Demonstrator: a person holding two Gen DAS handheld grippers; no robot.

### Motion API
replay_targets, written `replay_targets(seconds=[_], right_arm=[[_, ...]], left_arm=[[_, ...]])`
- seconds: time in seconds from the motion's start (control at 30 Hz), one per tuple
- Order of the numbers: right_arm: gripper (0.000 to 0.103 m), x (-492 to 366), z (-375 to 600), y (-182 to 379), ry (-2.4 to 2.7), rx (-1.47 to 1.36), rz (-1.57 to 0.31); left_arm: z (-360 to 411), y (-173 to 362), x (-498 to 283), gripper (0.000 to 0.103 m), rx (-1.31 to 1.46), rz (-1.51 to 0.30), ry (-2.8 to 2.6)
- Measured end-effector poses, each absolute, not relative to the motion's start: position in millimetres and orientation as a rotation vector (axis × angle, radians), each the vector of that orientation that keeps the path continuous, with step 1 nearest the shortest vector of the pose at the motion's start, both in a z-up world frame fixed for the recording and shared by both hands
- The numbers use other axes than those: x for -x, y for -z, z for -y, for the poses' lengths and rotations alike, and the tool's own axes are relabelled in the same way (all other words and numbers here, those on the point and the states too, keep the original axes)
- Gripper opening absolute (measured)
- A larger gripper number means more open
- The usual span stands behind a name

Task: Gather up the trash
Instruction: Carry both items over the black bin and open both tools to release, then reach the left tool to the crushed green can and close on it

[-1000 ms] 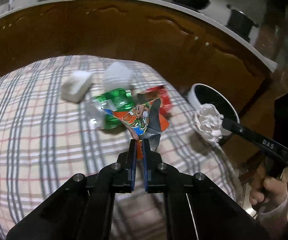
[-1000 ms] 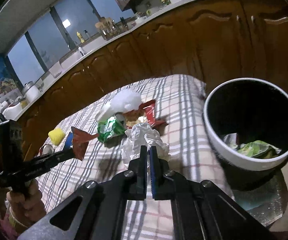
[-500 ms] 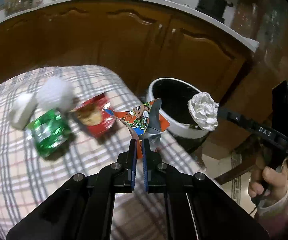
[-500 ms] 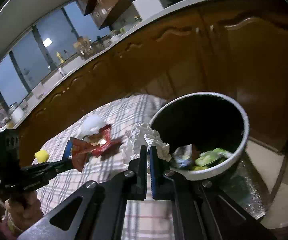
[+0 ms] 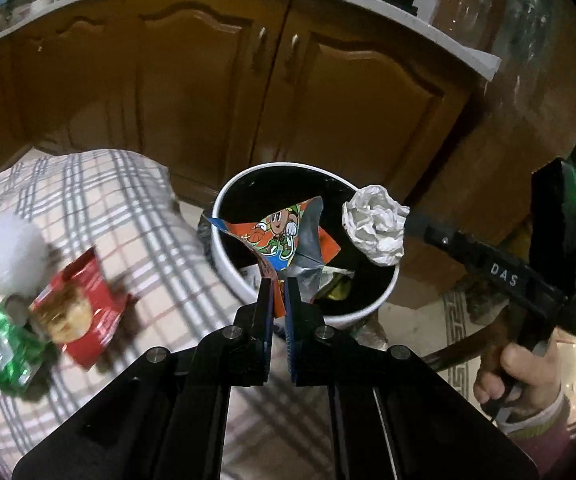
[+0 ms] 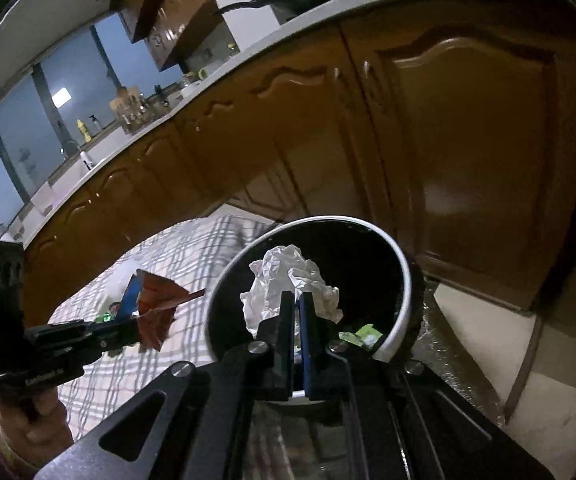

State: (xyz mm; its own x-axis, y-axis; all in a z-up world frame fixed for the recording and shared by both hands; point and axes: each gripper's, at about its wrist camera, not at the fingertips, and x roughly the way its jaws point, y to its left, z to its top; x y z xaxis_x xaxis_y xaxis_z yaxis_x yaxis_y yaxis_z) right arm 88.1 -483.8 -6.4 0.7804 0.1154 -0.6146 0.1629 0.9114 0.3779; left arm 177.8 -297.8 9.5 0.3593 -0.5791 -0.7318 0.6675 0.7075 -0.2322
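Two views: in the left wrist one, the left tool (image 5: 279,280) pinches a glossy cartoon-printed snack wrapper (image 5: 283,236) over the round white-rimmed trash bin (image 5: 227,264), beside a plaid-clothed counter (image 5: 127,208). In the right wrist view, the right tool (image 6: 296,300) clamps a crumpled white paper ball (image 6: 283,276) above the bin's dark mouth.

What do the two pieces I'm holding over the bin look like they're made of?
Cartoon wrapper in the left gripper: likely printed plastic foil, glossy, silvery inside. White wad in the right gripper: probably paper or tissue, matte, sharply creased.
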Motion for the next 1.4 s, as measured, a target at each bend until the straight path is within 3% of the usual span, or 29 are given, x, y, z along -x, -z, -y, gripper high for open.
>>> replay_targets(seconds=[0.43,0.53,0.57,0.63,0.67,0.7,0.73,0.9,1.03,1.4], right_arm=[[0.002,-110.2,498.0,24.4,0.061,-0.421,-0.736],[0.004,-115.6,500.4,27.4,0.057,-0.420,-0.748],[0.007,-117.1,501.8,28.2,0.055,-0.422,-0.750],[0.016,-118.3,505.2,29.7,0.061,-0.434,-0.748],[0.022,-119.1,507.9,30.7,0.060,-0.446,-0.751],[0.037,-119.3,509.6,30.7,0.056,-0.458,-0.751],[0.047,-118.3,510.7,30.0,0.053,-0.471,-0.743],[0.052,-106.6,506.4,25.1,0.051,-0.494,-0.716],[0.073,-96.4,492.7,22.6,0.032,-0.502,-0.688],[0.081,-87.7,423.4,20.0,-0.083,-0.498,-0.687]], left_arm=[[346.3,7.6,-194.8,0.005,-0.161,-0.957,0.811],[352.8,10.3,-198.0,0.010,-0.174,-0.967,0.810],[354.3,11.4,-198.8,0.014,-0.174,-0.975,0.807],[354.2,11.8,-199.5,0.042,-0.161,-0.978,0.814],[352.2,11.3,-198.6,0.048,-0.155,-0.972,0.814],[348.8,10.4,-197.0,0.055,-0.150,-0.963,0.809],[345.6,9.7,-195.6,0.056,-0.145,-0.958,0.804],[313.0,5.2,-182.4,0.056,-0.088,-0.935,0.780],[276.0,5.8,-166.0,0.056,-0.062,-0.908,0.737],[163.6,22.9,-144.5,0.056,0.041,-0.908,0.566]])
